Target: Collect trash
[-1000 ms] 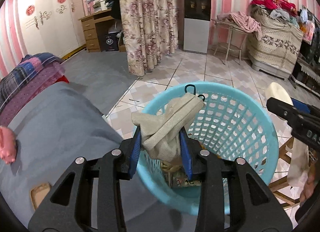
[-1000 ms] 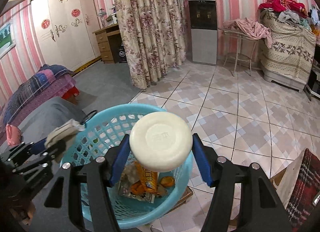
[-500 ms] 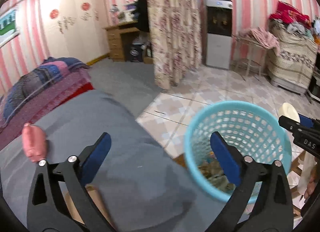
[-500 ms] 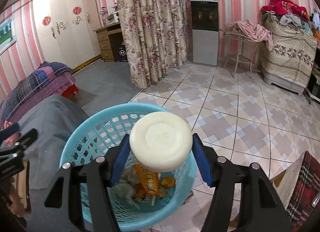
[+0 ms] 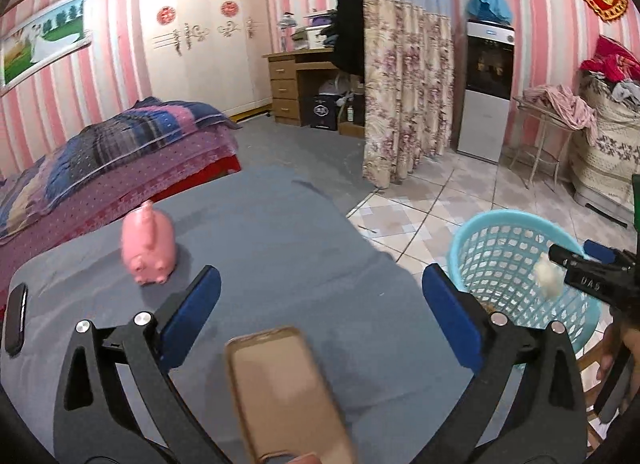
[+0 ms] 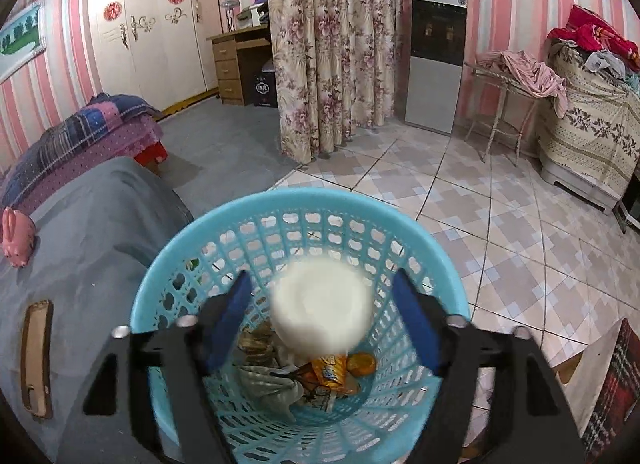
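Note:
A light blue mesh basket (image 6: 160, 264) stands on the floor beside the grey-covered table; it also shows in the left wrist view (image 5: 480, 224). Wrappers and a beige pouch (image 6: 272, 384) lie in its bottom. My right gripper (image 6: 324, 316) is open above the basket, and a round white lid (image 6: 320, 308), blurred, is free between its fingers, over the basket; it also shows in the left wrist view (image 5: 548, 278). My left gripper (image 5: 320, 316) is open and empty over the table, above a tan phone case (image 5: 280, 392).
A pink piggy bank (image 5: 148, 244) and a black remote (image 5: 16, 320) rest on the grey table (image 5: 280, 224). A bed with a plaid blanket (image 5: 120, 152) is behind. A floral curtain (image 5: 404, 104), water dispenser (image 5: 488, 88) and tiled floor lie beyond the basket.
The left gripper dropped the beige pouch into the basket, opened and swung left over the table. The right gripper opened and let go of the white lid, which is falling into the basket.

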`<state>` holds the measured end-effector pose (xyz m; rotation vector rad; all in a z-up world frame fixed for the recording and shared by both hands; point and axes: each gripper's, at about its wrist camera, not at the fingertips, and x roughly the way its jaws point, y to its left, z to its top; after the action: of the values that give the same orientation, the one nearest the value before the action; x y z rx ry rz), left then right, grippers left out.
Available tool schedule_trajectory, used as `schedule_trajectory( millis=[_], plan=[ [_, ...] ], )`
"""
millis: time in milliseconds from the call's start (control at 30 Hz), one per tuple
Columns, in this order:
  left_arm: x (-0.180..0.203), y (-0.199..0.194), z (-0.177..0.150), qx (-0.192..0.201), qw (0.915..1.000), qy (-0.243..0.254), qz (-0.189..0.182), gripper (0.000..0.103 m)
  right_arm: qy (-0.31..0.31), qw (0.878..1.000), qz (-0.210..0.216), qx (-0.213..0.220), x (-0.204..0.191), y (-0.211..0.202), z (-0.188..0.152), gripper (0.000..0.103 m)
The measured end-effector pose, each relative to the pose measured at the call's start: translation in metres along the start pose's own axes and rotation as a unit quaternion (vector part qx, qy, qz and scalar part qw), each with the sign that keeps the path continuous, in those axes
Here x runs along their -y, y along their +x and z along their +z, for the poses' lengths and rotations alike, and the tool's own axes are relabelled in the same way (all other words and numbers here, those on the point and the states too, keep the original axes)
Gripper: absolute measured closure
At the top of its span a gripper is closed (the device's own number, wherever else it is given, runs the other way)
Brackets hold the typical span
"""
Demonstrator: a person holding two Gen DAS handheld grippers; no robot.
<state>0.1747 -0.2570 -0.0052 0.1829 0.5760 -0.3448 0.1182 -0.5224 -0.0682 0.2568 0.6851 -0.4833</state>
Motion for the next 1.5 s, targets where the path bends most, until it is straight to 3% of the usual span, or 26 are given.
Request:
schedule_trajectory(
  millis=[100,200,467,600,800,933,1200,1500],
  plan=[
    [-0.016,-0.013,-0.008,0.000,0.9999,-0.009,0.011,0.006,0.000,1.000,0.000,0.003,-0.001,-0.001,0.001,0.020],
    [-0.029,-0.024,-0.013,0.001,0.9995,-0.018,0.024,0.006,-0.003,1.000,0.000,0.006,-0.004,-0.003,0.001,0.010],
    [-0.077,-0.065,-0.037,-0.008,0.9959,-0.050,0.075,0.006,-0.029,0.999,0.010,0.020,-0.025,-0.021,-0.003,0.004],
    [-0.099,-0.089,-0.049,-0.006,0.9923,-0.059,0.109,0.006,-0.044,0.998,0.032,0.035,-0.047,-0.042,-0.013,0.004],
    [-0.120,-0.129,-0.069,-0.001,0.9892,-0.081,0.122,0.006,-0.080,0.993,0.069,0.059,-0.087,-0.078,-0.032,0.004],
    [-0.125,-0.154,-0.084,0.009,0.9876,-0.074,0.138,0.006,-0.073,0.988,0.124,0.059,-0.110,-0.105,-0.054,0.004],
    [-0.137,-0.185,-0.113,0.008,0.9869,-0.095,0.130,0.006,-0.101,0.978,0.169,0.075,-0.149,-0.160,-0.095,0.004],
    [-0.149,-0.194,-0.136,0.001,0.9873,-0.112,0.113,0.006,-0.117,0.975,0.171,0.081,-0.166,-0.188,-0.118,0.004]
  ],
)
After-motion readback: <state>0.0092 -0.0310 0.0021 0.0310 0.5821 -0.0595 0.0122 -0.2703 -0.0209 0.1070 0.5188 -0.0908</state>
